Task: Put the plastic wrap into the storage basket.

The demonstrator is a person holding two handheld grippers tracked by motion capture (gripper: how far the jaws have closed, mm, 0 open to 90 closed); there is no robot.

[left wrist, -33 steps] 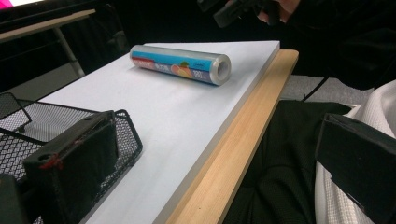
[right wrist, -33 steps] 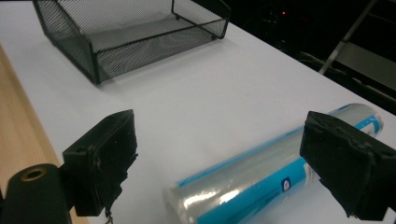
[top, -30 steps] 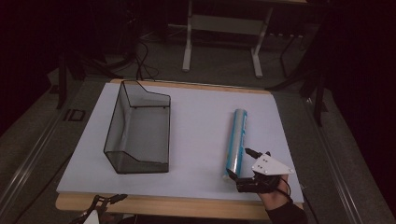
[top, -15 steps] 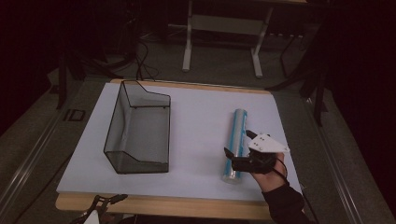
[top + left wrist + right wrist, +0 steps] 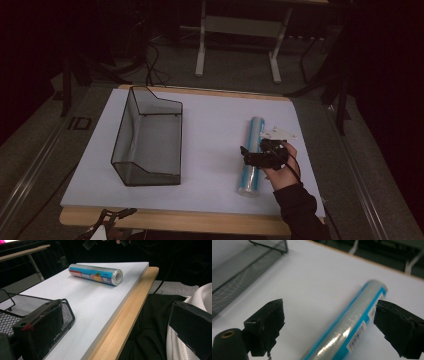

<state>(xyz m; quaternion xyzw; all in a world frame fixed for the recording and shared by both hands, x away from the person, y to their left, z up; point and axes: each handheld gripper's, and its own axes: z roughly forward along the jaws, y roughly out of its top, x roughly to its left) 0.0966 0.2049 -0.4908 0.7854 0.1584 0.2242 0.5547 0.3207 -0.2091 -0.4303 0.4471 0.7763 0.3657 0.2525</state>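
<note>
Now my right gripper (image 5: 252, 156) over the wrap roll (image 5: 253, 155), jaws wide on either side, roll flat on the white board (image 5: 215, 125) right of the wire basket (image 5: 148, 137), my left gripper (image 5: 107, 220) low at the near edge, jaws wide, empty.

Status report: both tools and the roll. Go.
Right tool open, jaws straddling the blue-and-silver cling film roll, not closed on it. Left tool open, at near table edge. Black wire mesh basket off to the left, nothing blocking.
</note>
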